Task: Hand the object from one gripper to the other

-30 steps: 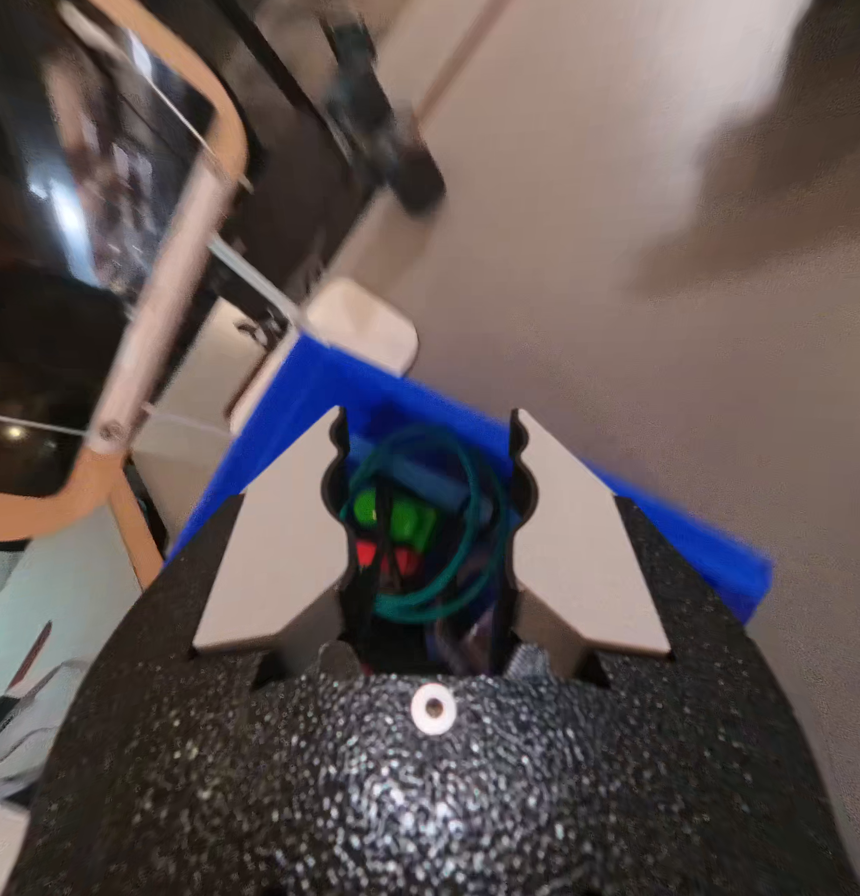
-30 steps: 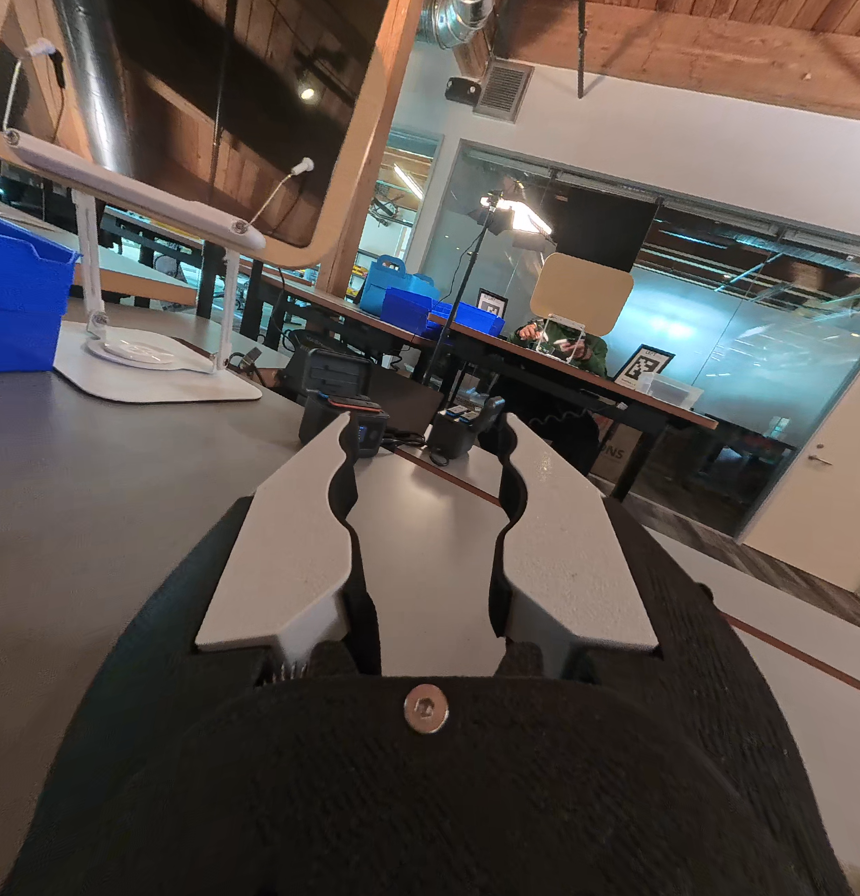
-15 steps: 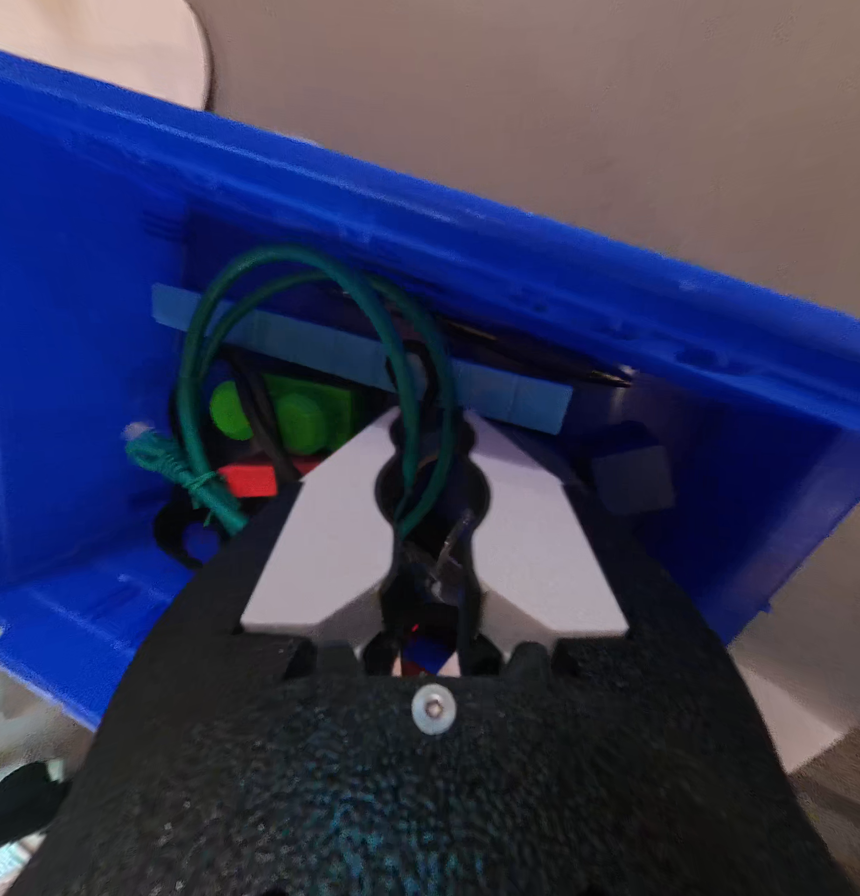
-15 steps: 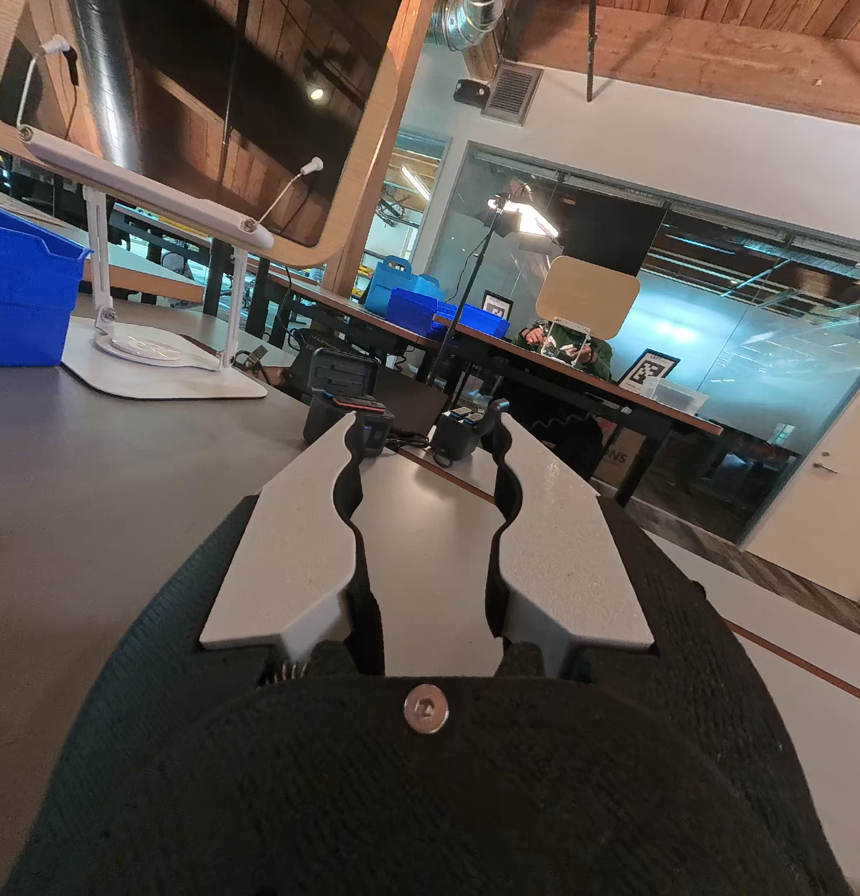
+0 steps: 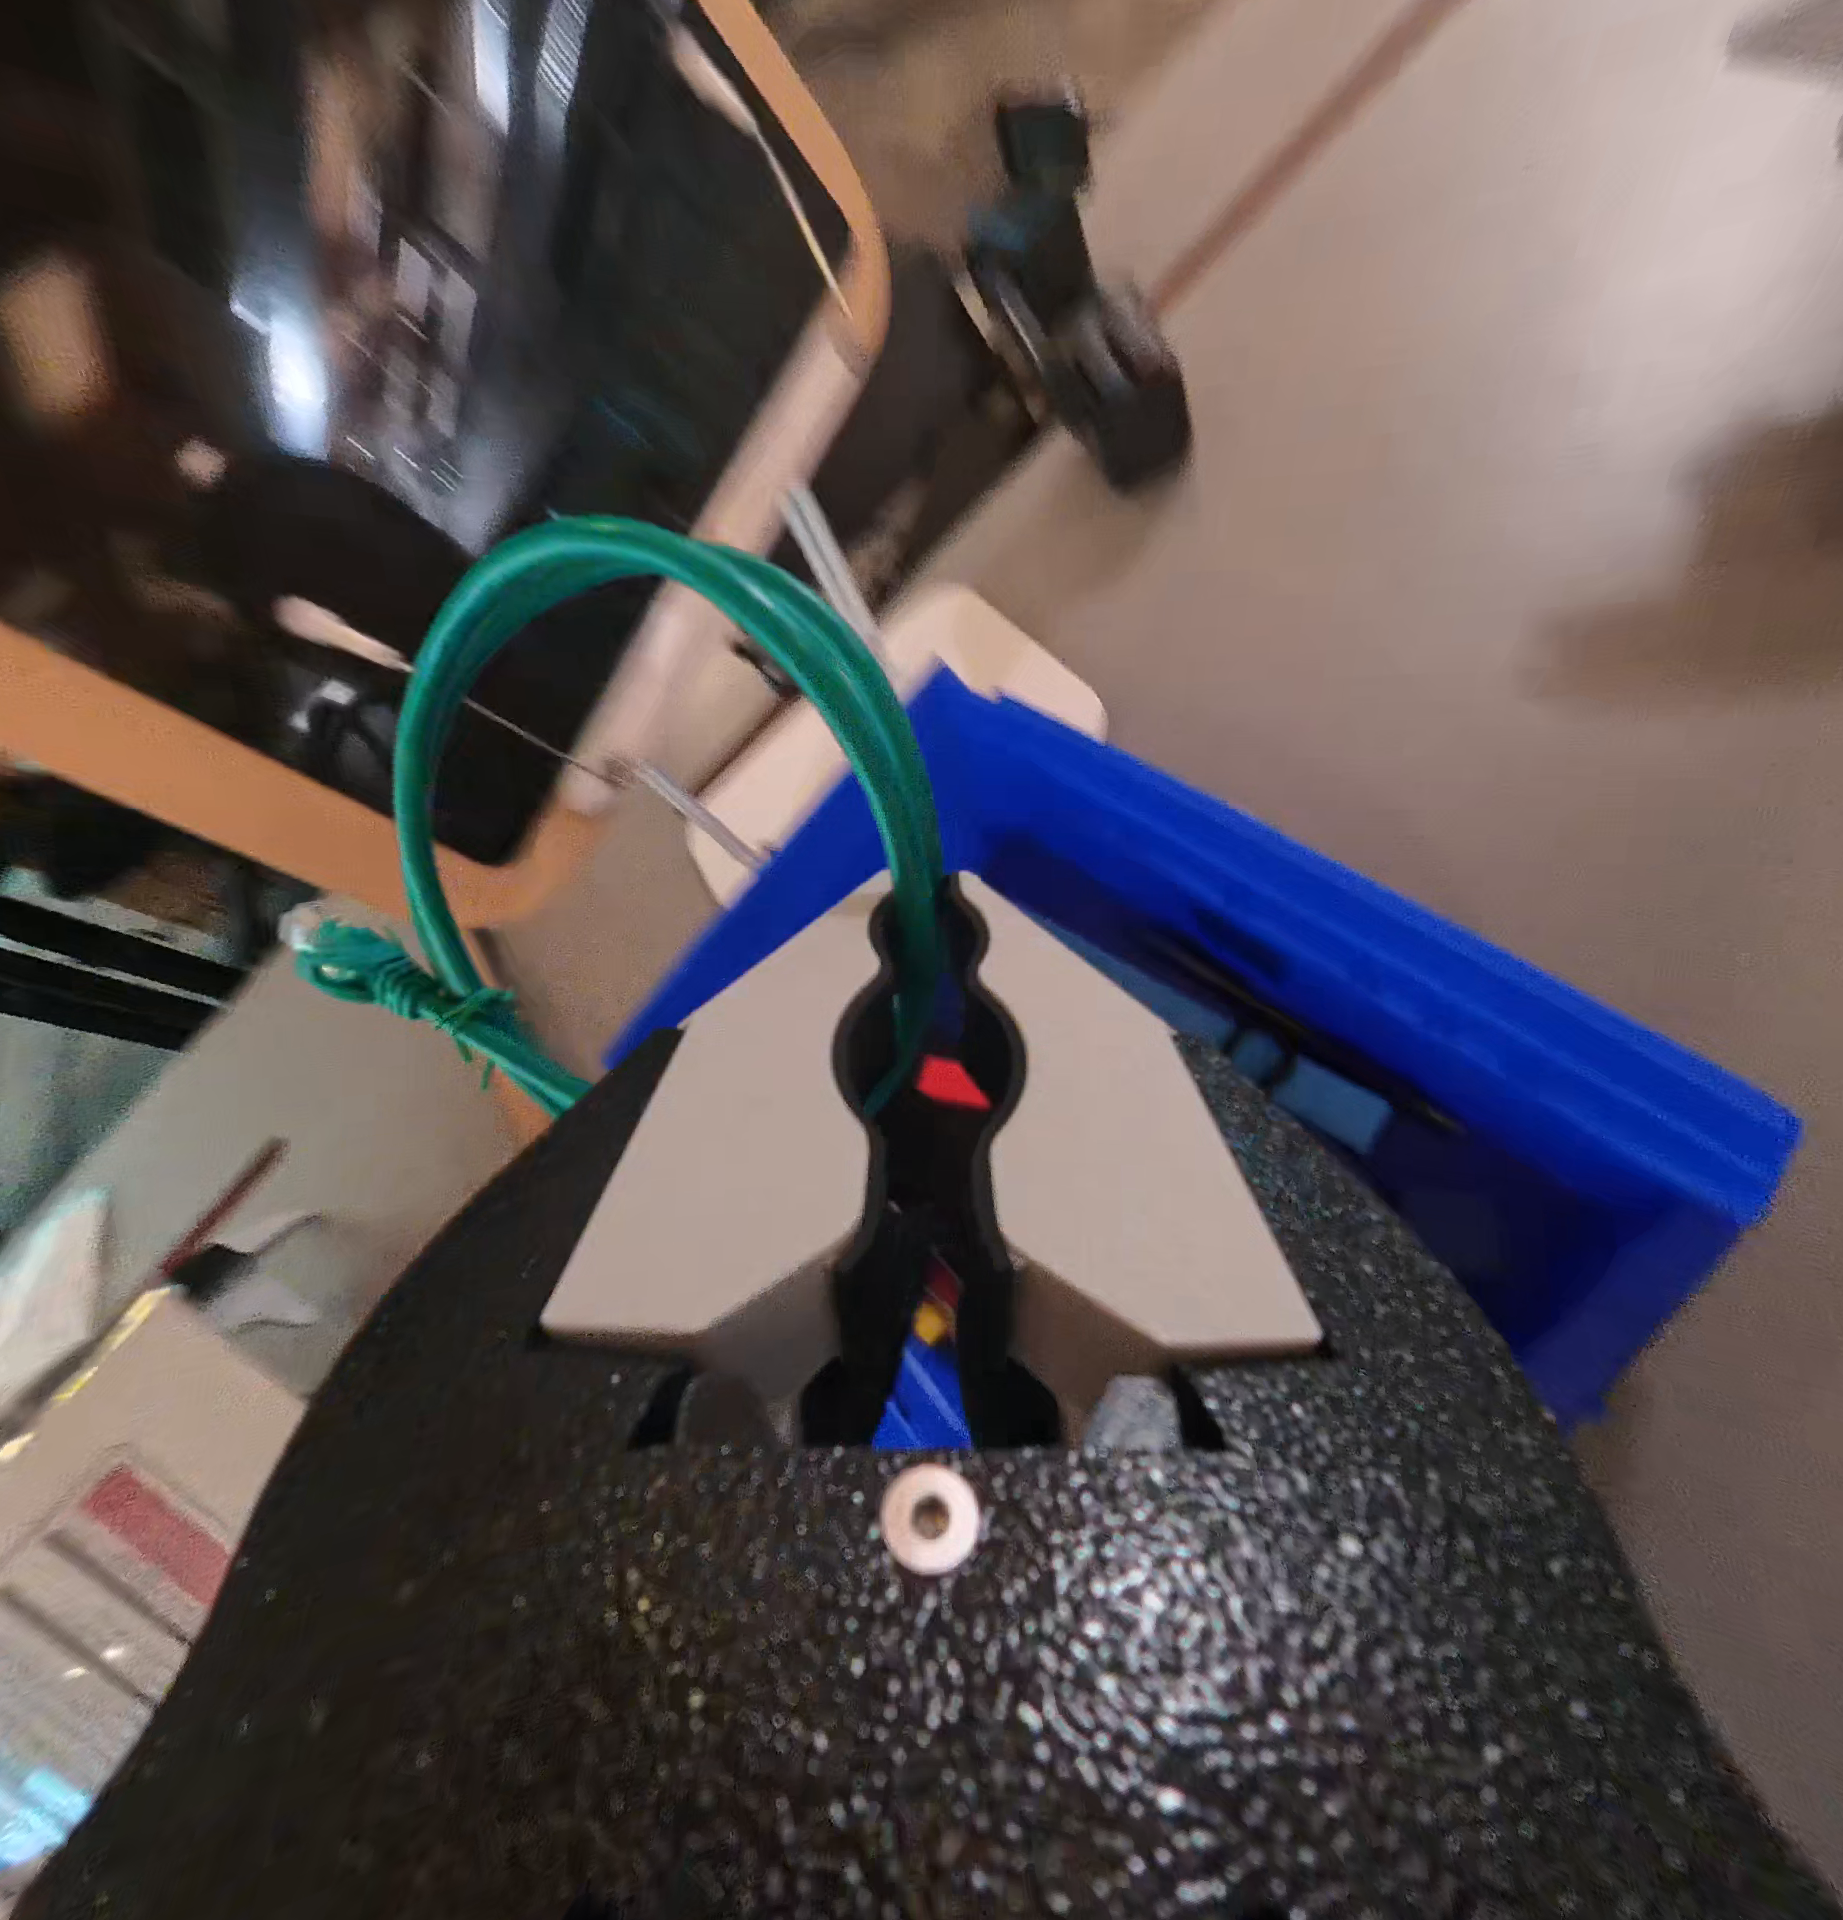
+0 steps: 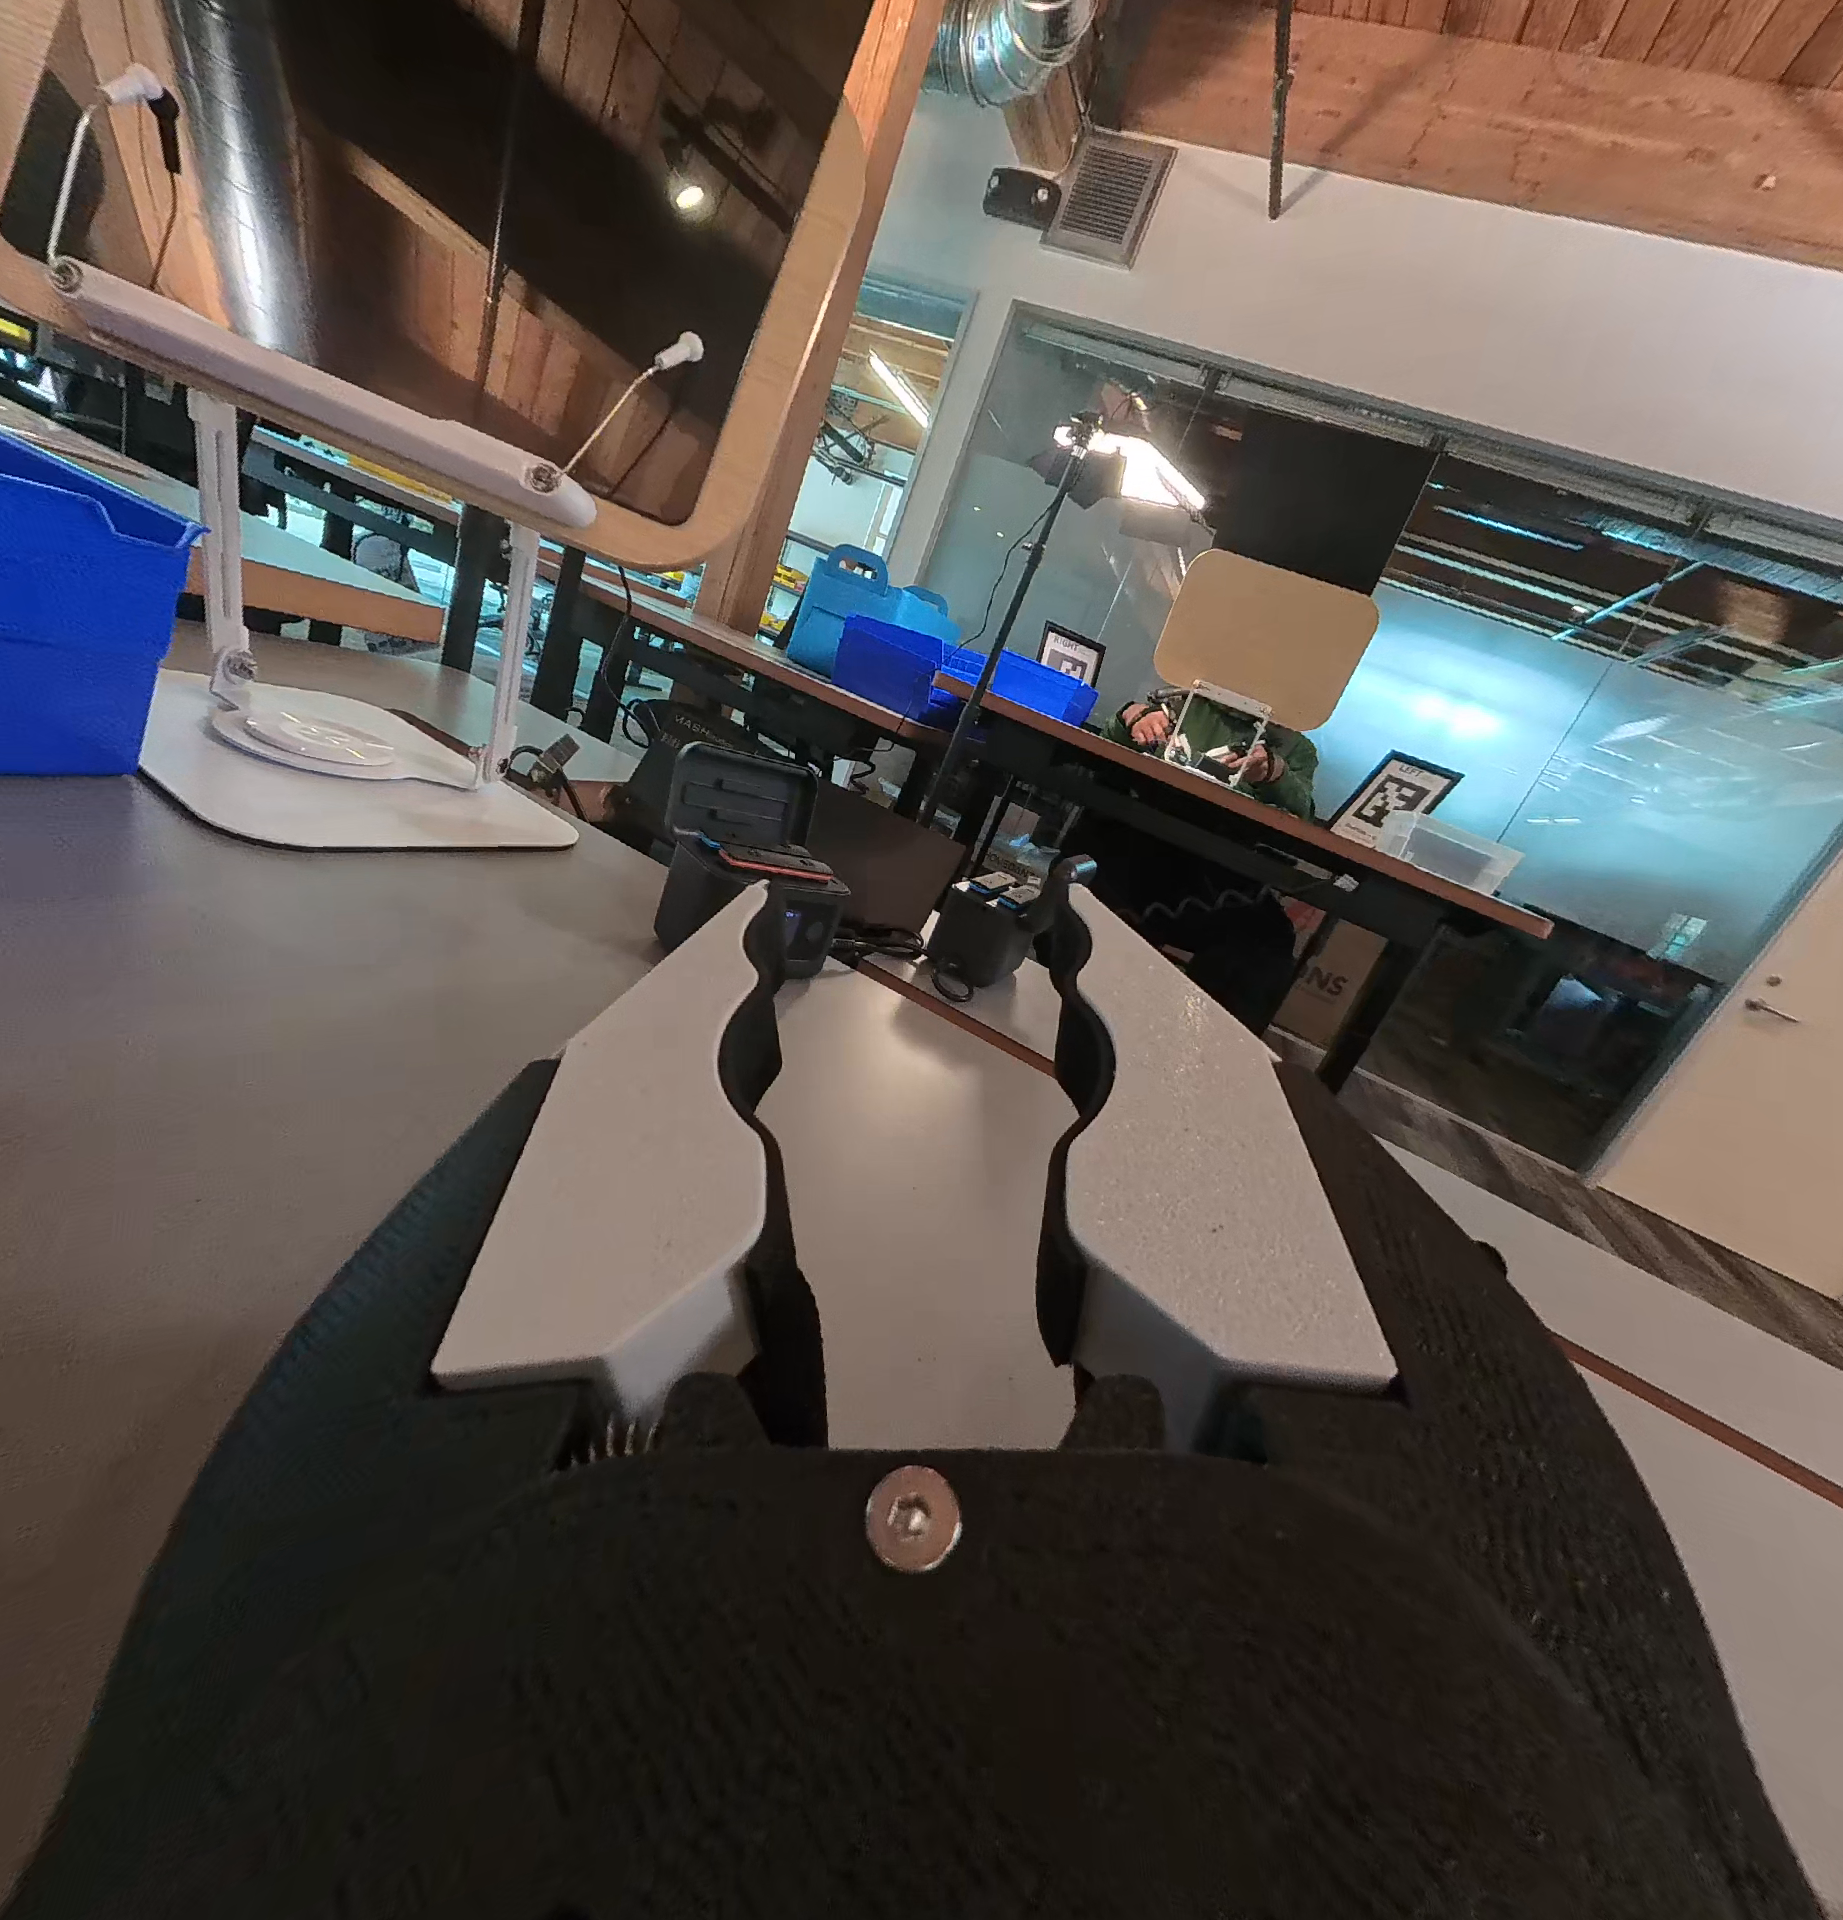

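Left wrist view: left tongs [image 5: 927, 914] pinching green cable [image 5: 626, 665] above blue bin [image 5: 1416, 997]; right tongs [image 6: 912, 914] spread, empty.

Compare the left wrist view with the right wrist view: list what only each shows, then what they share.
Only the left wrist view shows the left gripper, its jaws shut on the coiled green cable, which loops up above the fingertips, and the inside of the blue bin.

Only the right wrist view shows the right gripper, jaws open and empty, a person seated at a far table and black chargers on the table edge.

Both show the blue bin, the white stand base beside it and the grey tabletop.
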A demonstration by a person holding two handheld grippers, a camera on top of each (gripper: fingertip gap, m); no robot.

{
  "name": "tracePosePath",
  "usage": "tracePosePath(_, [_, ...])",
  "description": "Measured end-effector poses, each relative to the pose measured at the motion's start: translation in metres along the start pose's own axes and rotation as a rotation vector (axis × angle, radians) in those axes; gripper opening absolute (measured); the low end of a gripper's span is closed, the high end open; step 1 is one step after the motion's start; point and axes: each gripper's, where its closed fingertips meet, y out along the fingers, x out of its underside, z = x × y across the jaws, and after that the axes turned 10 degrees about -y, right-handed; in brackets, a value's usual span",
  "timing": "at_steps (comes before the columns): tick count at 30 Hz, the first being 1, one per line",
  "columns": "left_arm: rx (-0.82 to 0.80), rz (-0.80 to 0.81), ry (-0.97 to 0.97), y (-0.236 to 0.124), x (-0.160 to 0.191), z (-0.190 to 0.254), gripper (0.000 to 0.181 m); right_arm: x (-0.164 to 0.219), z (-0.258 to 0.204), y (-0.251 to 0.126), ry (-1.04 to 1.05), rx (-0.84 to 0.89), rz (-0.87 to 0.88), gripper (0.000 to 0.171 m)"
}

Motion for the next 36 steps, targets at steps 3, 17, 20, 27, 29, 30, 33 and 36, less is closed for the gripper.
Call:
tracePosePath(3, [-0.069, 0.207, -0.02, -0.031, -0.043, -0.013, 0.004, 0.0, 0.0, 0.0, -0.001, -0.001, 0.0, 0.05])
tracePosePath(17, [0.953, 0.733, -0.146, -0.041, -0.153, 0.2, 0.002, -0.163, -0.072, 0.003, 0.772, -0.751, 0.155, 0.06])
tracePosePath(20, [1.046, 0.739, -0.102, -0.024, -0.153, 0.244, 0.002, -0.172, -0.078, 0.008, 0.847, -0.843, 0.084, 0.068])
tracePosePath(27, [1.069, 0.676, -0.027, 0.006, -0.153, 0.297, 0.003, -0.162, -0.057, 0.01, 0.838, -0.946, 0.034, 0.017])
tracePosePath(29, [1.011, 0.658, -0.061, 0.017, -0.159, 0.295, 0.027, -0.16, -0.035, 0.012, 0.764, -0.86, 0.061, 0.011])
tracePosePath(30, [0.98, 0.645, -0.073, 0.023, -0.161, 0.292, 0.049, -0.158, -0.022, 0.014, 0.695, -0.792, 0.067, 0.011])
tracePosePath(33, [0.891, 0.553, -0.137, 0.041, -0.171, 0.277, 0.103, -0.146, 0.019, 0.017, 0.418, -0.521, 0.028, 0.011])
tracePosePath(36, [0.781, 0.563, -0.179, 0.05, -0.193, 0.262, 0.11, -0.144, 0.062, 0.013, 0.139, -0.225, -0.005, 0.01])
